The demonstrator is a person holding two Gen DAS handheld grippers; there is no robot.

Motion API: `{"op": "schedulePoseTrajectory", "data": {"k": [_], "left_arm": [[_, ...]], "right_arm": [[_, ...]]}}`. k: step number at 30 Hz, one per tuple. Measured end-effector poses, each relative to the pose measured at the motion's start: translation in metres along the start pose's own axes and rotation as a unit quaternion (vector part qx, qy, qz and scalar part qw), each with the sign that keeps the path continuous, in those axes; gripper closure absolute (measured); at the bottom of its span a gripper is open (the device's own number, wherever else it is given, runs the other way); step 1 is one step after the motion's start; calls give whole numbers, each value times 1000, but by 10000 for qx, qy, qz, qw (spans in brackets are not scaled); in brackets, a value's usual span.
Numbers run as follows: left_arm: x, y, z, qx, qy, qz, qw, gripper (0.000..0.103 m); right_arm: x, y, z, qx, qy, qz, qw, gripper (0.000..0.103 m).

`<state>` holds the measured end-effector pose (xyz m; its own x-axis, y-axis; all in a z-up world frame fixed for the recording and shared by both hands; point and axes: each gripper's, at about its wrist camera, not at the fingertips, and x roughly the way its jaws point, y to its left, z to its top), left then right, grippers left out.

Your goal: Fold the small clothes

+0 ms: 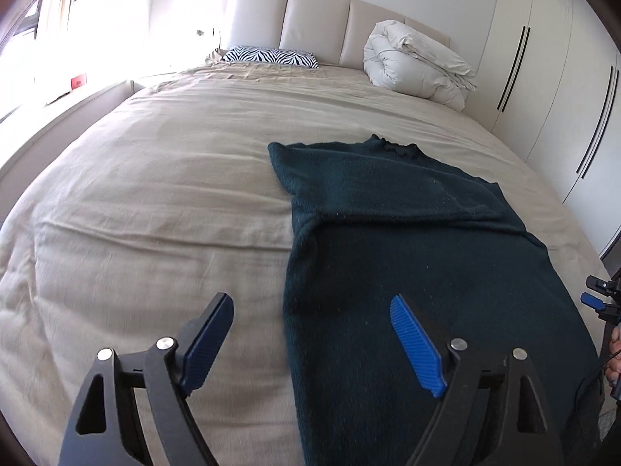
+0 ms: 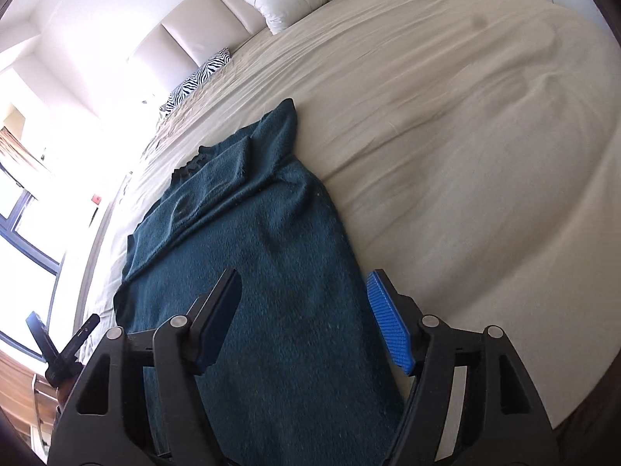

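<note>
- Left wrist view: left tool (image 1: 310,343) hovered with its blue ribbed pads spread wide, gripping nothing, straddling the left long edge of the dark teal knitted sweater (image 1: 407,233).
- Lay flat on the beige-sheeted bed (image 1: 155,194), toward its right side, frilled collar at the far end, both sleeves seemingly folded in across the chest to form a long narrow strip.
- Glimpsed at the far right edge of this view: the right tool (image 1: 599,301), beside the sweater's right edge, with part of a hand below it.
- Further back: rolled white duvet (image 1: 419,62) and zebra-print pillow (image 1: 271,56) against the padded cream headboard (image 1: 310,19); tall white wardrobe doors (image 1: 551,89) alongside.
- Right wrist view: right tool (image 2: 304,322) likewise spread apart and empty, poised above the sweater's near hem, one pad over the knit, the other just past its right edge above bare sheet.
- Seen also at lower left here: tips of the left tool (image 2: 62,336), near the sweater's opposite edge.
- Risk, as judged: pinching only the top layer of thick knit, letting the tucked sleeves slip out on lifting.
- Risk, as judged: catching bedsheet together with the hem, since one pad sat off the garment.
- Risk, as judged: uneven lift between the two sides, skewing the next fold toward the collar.
</note>
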<state>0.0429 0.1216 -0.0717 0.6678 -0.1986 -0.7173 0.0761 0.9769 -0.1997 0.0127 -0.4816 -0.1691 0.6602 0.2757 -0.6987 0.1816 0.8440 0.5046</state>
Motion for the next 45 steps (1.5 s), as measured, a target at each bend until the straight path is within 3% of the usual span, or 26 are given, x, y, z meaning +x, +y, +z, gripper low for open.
{"op": "schedulePoseTrajectory", "data": {"k": [6, 10, 17, 22, 29, 30, 32, 34, 37, 40, 42, 45], "left_arm": [[-29, 17, -66, -694, 627, -118, 9955, 18], [-42, 20, -90, -778, 793, -255, 9935, 20], [-43, 8, -98, -632, 1159, -454, 9902, 22], [-43, 2, -104, -504, 1533, -385, 9861, 38], [-41, -9, -112, -457, 1985, -431, 9781, 38], [-41, -10, -113, -438, 1999, -406, 9780, 40], [-41, -10, -114, -472, 2053, -404, 9767, 54], [-41, -8, -116, -570, 2099, -457, 9750, 74], [-42, -6, -116, -587, 2135, -493, 9739, 87], [-44, -5, -117, -556, 2153, -513, 9736, 94], [-44, -5, -117, -552, 2136, -524, 9739, 95], [-46, -4, -117, -593, 2099, -567, 9743, 96]], "right_arm": [[-13, -15, -23, 53, 65, -178, 9998, 37], [-15, -17, -32, -47, 169, -309, 9994, 37], [-34, -26, -45, -212, 295, -509, 9980, 37], [-47, -33, -54, -414, 508, -644, 9958, 37], [-69, -43, -67, -662, 921, -689, 9911, 37], [-71, -45, -69, -650, 961, -667, 9910, 37], [-74, -47, -73, -643, 1063, -625, 9903, 37], [-75, -48, -77, -659, 1176, -663, 9887, 37], [-76, -50, -82, -693, 1339, -672, 9863, 38], [-75, -55, -83, -641, 1412, -736, 9852, 47], [-74, -56, -82, -669, 1475, -826, 9833, 61], [-73, -54, -84, -787, 1627, -822, 9801, 73]]}}
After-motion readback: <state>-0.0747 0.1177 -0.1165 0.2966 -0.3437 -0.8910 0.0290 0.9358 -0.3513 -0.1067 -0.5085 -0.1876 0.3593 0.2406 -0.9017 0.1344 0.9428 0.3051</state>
